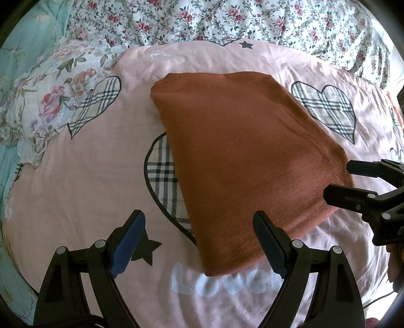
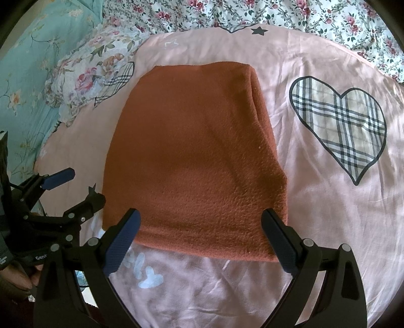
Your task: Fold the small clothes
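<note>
A rust-orange knitted garment [image 1: 242,156] lies folded into a flat rectangle on the pink bed cover [image 1: 83,176]; the right wrist view shows the same garment [image 2: 192,161] from its near edge. My left gripper [image 1: 199,222] is open just above the garment's near left corner, holding nothing. My right gripper [image 2: 199,224] is open over the near edge, fingers astride the cloth without gripping it. The right gripper [image 1: 338,181] also shows at the garment's right side in the left wrist view, and the left gripper [image 2: 83,186] shows beside the garment's left edge.
The pink cover carries plaid hearts [image 2: 338,126], black stars and white lettering [image 1: 222,282]. A floral pillow [image 1: 50,101] lies at the left, a floral sheet [image 1: 227,17] along the back, and a turquoise quilt [image 2: 30,75] at far left. A hand [image 2: 15,275] holds the left gripper.
</note>
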### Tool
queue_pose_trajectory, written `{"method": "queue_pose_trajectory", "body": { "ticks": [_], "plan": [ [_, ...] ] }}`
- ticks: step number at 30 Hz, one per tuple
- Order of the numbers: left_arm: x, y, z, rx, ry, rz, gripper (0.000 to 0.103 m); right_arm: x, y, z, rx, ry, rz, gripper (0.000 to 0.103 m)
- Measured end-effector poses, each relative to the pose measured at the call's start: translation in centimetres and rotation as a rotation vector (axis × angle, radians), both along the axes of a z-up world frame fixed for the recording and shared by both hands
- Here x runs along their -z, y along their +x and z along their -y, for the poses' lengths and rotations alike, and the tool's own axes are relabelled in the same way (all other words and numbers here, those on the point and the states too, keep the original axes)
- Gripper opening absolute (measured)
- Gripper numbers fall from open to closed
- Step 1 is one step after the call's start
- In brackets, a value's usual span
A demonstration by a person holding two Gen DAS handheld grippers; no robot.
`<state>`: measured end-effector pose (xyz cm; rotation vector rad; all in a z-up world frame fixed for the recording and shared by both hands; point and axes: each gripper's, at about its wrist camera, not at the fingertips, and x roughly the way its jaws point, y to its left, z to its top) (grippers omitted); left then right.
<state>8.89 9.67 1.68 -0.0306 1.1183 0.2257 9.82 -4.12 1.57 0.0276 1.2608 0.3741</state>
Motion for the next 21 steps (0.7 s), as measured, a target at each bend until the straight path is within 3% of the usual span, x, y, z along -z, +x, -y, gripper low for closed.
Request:
{"method": "queue_pose_trajectory", "body": {
  "ticks": [21],
  "plan": [
    [-0.16,-0.18,0.27,-0.002,0.001,0.0,0.087,-0.29,-0.2,0.15,0.008,0.005,0.006,0.096]
  ]
}}
